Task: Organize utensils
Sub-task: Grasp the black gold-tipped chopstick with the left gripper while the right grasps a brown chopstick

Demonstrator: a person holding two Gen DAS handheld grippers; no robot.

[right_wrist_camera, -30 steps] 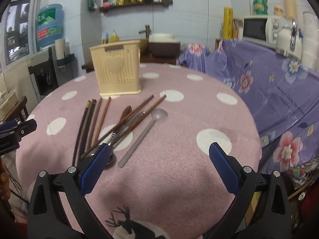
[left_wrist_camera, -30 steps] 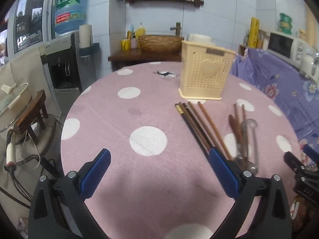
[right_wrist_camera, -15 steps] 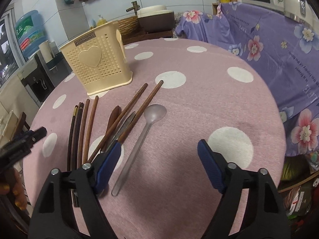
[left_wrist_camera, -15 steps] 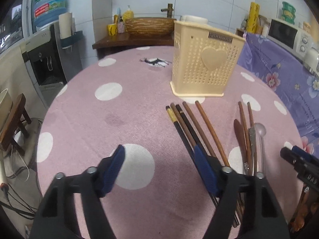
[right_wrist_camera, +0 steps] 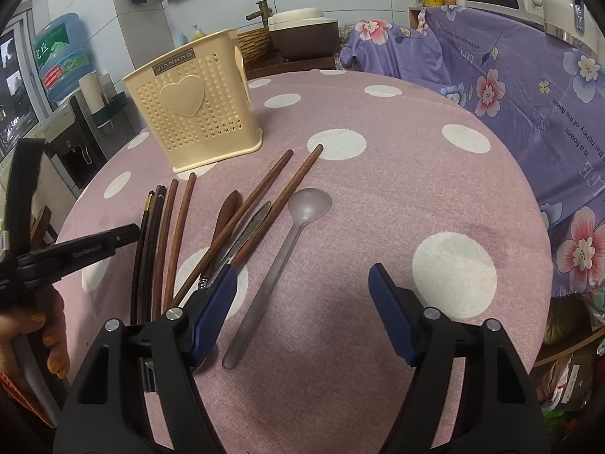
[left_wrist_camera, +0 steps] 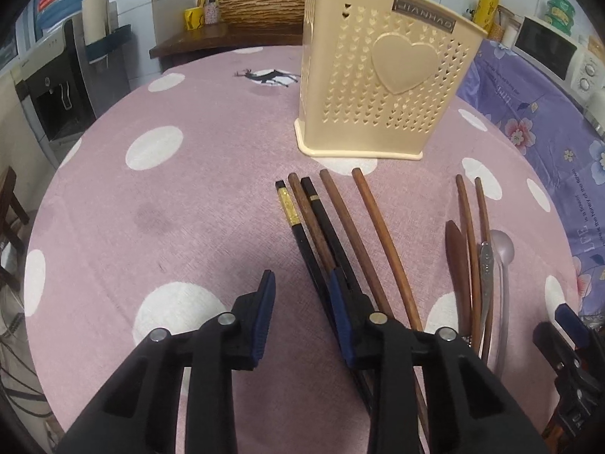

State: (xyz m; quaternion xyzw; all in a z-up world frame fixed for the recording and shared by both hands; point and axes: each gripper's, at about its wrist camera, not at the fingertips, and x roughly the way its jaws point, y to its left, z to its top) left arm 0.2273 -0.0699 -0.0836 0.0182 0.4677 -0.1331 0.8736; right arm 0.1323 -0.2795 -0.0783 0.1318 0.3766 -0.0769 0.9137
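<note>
A round table under a pink cloth with white dots (left_wrist_camera: 181, 204) fills both views, with a water dispenser (left_wrist_camera: 56, 87) at the left edge and a purple flowered cover (right_wrist_camera: 529, 87) at the right.

The utensils lie loose on the cloth below the cream holder (left_wrist_camera: 378, 87), which stands upright in the upper middle of the left wrist view. A fan of chopsticks (left_wrist_camera: 332, 219), two black with gold bands and three brown, runs from the holder's foot toward the lower middle. To the right lie two more brown sticks (left_wrist_camera: 469, 227), a wooden spoon (left_wrist_camera: 455, 249), a metal-handled piece (left_wrist_camera: 486, 265) and a translucent spoon (right_wrist_camera: 298, 227).

The left gripper (left_wrist_camera: 300, 317) has its jaws narrowing, with only bare cloth between the blue pads; its right pad overlaps the black chopsticks, and whether it touches them cannot be told. The right gripper (right_wrist_camera: 302, 310) stands wide and released, its jaws closing a little around the translucent spoon's handle without pressing it.

The chopsticks' lower ends are hidden behind the left gripper's body. The metal piece's working end is covered by the right gripper's left pad, so its kind is unclear. A hand (right_wrist_camera: 34, 329) is cut off at the lower left.

Compared with a second ago, the holder looms larger, both cameras sit nearer the cloth, and both jaws are narrower.
</note>
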